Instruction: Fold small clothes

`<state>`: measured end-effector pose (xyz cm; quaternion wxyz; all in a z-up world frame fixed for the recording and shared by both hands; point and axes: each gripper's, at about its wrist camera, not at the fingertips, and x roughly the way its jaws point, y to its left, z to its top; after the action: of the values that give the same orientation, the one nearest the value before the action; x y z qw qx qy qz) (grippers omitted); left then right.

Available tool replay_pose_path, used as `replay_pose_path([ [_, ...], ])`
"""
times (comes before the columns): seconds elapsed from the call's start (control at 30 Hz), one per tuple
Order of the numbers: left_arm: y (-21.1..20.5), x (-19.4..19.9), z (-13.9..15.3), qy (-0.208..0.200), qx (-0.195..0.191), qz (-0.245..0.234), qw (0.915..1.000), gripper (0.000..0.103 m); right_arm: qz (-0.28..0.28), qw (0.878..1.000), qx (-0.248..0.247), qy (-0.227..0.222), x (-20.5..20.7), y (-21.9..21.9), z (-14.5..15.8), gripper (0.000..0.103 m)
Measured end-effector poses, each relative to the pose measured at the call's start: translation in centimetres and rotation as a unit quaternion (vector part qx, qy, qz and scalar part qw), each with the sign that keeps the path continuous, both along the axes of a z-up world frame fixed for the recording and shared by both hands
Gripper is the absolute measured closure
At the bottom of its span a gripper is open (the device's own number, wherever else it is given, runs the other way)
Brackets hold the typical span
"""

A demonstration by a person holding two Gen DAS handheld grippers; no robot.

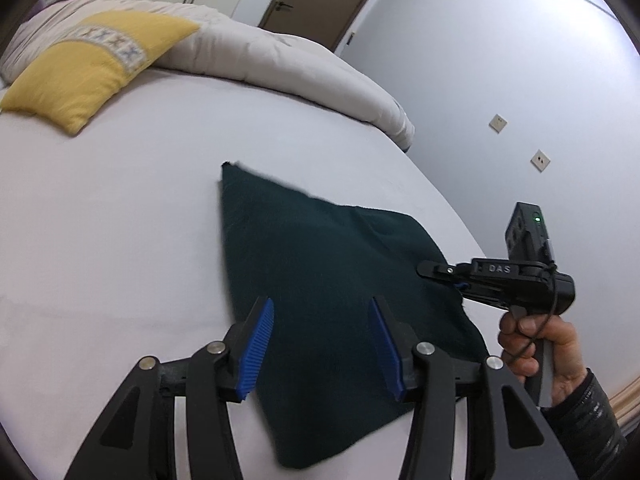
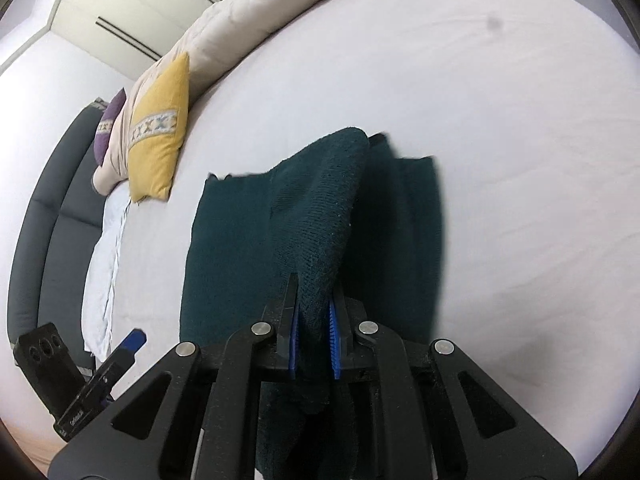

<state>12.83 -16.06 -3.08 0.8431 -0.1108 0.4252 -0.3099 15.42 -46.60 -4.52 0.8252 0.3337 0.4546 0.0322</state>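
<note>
1. Dark green knit garment [image 2: 320, 216] on the white bed [image 2: 500, 120], one edge lifted into a ridge, likely for folding over.
2. Right tool [image 2: 314, 320] clamped on that raised edge, blue pads pressing the knit.
3. Left tool [image 1: 322, 344] spread open above the near edge, holding nothing.
4. Yellow pillow [image 1: 88, 68] and duvet [image 1: 280, 56] well apart, off the folding area.

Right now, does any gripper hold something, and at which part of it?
The right gripper is shut on the dark green knitted cloth, pinching a raised fold at its edge. The left gripper is open above the cloth and holds nothing.
</note>
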Motion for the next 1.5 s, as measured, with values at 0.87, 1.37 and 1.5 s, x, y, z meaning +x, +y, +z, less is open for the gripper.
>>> replay_pose_path([
  [0.87,-5.7,1.2,-4.8,-0.014,0.099,-0.022,0.9947,0.049,-0.022,0.999,-0.023,0.010,-6.1,0.6,-2.8,0.070],
  [1.37,-6.2,0.5,-5.5,-0.022,0.121,-0.038,0.9917,0.049,-0.063,0.997,0.051,-0.005,-12.6,-1.1,-9.1,0.101],
  [1.5,-5.7,0.7,-5.9,-0.031,0.121,-0.048,0.9910,0.048,-0.062,0.996,0.069,-0.012,-12.6,-1.0,-9.2,0.102],
])
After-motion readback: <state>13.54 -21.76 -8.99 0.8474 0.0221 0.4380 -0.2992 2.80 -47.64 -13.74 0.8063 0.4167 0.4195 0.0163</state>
